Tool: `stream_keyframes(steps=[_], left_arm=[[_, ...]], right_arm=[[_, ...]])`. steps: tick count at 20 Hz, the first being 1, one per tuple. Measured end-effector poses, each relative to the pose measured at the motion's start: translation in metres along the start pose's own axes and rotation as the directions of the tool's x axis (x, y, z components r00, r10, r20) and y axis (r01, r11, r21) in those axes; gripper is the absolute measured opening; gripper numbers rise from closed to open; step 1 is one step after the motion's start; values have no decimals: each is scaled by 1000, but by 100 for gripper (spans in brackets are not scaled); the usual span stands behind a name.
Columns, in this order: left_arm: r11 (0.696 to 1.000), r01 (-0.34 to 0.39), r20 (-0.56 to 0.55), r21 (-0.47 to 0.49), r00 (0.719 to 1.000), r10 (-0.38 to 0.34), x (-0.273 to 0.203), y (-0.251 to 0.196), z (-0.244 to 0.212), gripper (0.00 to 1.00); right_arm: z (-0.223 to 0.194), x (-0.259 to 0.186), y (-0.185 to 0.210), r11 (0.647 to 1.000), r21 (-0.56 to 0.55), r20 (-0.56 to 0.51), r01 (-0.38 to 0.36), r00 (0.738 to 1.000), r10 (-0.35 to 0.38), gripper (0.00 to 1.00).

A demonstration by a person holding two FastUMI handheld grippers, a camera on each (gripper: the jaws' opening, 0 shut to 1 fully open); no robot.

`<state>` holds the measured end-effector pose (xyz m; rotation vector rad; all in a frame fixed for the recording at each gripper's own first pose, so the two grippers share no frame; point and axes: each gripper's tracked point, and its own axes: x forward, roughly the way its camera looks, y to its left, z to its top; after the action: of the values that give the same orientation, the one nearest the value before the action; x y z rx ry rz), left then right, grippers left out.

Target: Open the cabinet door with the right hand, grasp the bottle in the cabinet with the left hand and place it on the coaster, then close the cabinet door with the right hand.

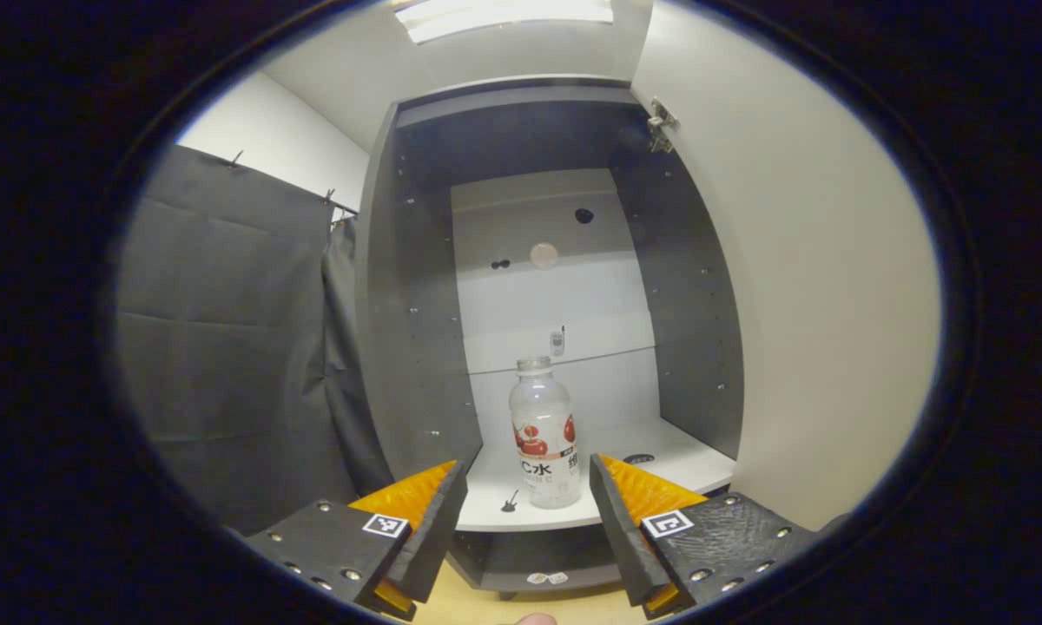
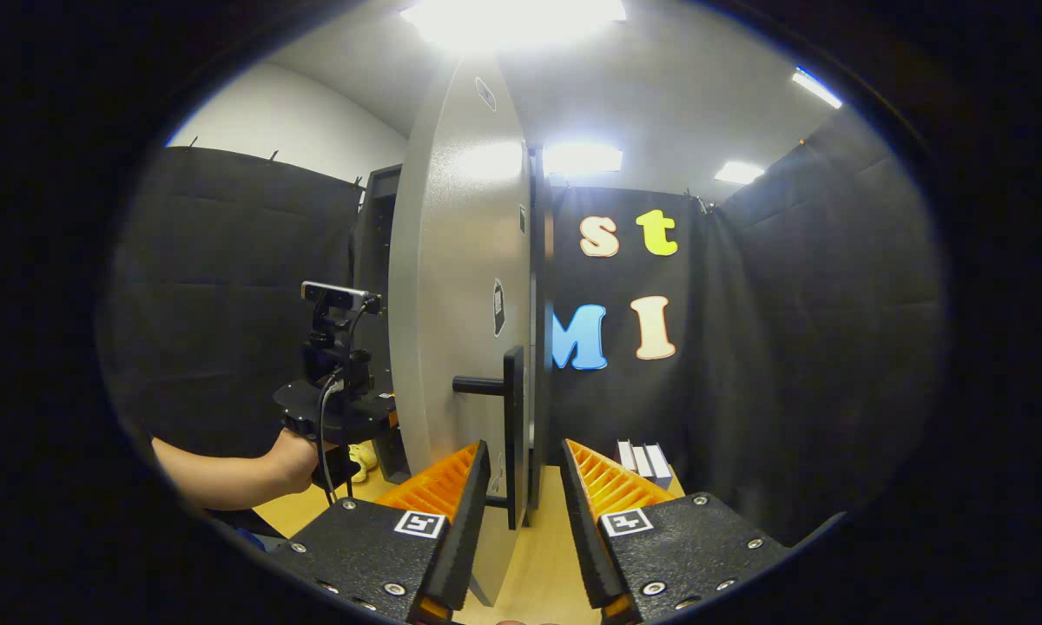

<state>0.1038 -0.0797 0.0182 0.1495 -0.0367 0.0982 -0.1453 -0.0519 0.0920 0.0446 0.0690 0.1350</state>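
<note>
Bottle (image 1: 544,434): label print too small to make out, base edge partly behind the left gripper (image 1: 528,486) fingers. Small dark mark on the shelf (image 1: 686,464) beside the bottle, can't identify. Door (image 2: 460,330) hides the cabinet inside in the right gripper view; door top runs into ceiling glare. Handle (image 2: 512,434) bottom end sits behind a right gripper (image 2: 525,486) finger. Person's arm (image 2: 226,473) cut off at the picture's edge.
</note>
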Motion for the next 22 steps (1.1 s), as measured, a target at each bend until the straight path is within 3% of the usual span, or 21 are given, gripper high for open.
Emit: stream_keyframes(steps=[2, 4, 5, 7, 9, 14, 15, 16, 18, 19, 22], left_arm=[[1000, 20, -6, 7, 1000, -20, 24, -4, -11, 83], [999, 38, -3, 9, 999, -38, 44, -8, -18, 86], [999, 41, -1, 19, 999, -41, 53, -7, -21, 82], [998, 48, 6, 41, 999, -48, 70, -11, -24, 78], [997, 53, 16, 54, 998, -54, 86, -12, -26, 82], [998, 69, 19, 9, 997, -69, 118, -11, -37, 78], [997, 78, 7, 14, 997, -78, 125, -11, -43, 85], [996, 83, 4, 24, 997, -83, 132, -11, -46, 82], [994, 101, 16, 35, 995, -102, 141, -17, -45, 85], [993, 110, 26, 34, 993, -111, 142, -19, -43, 78], [989, 146, 28, 25, 989, -147, 139, -29, -37, 86]], right_arm=[[-1, -8, -13, 997, 4, -10, 78, 997, -78, 53], [6, -17, -21, 991, 6, -3, 135, 991, -135, 63], [7, -19, -21, 989, 10, 0, 147, 989, -147, 75], [3, -21, -23, 984, -9, -3, 178, 984, -178, 86], [2, -28, -22, 979, -38, -7, 202, 979, -202, 92], [-12, -35, -13, 976, -27, -51, 216, 975, -217, 92], [-12, -35, -13, 976, -11, -57, 218, 974, -219, 92], [-15, -34, -12, 976, 14, -69, 216, 974, -214, 92], [-15, -33, -12, 975, 69, -79, 213, 975, -208, 92], [-16, -34, -12, 973, 79, -79, 216, 975, -210, 92], [-23, -36, -10, 972, 58, -95, 228, 970, -222, 92]])
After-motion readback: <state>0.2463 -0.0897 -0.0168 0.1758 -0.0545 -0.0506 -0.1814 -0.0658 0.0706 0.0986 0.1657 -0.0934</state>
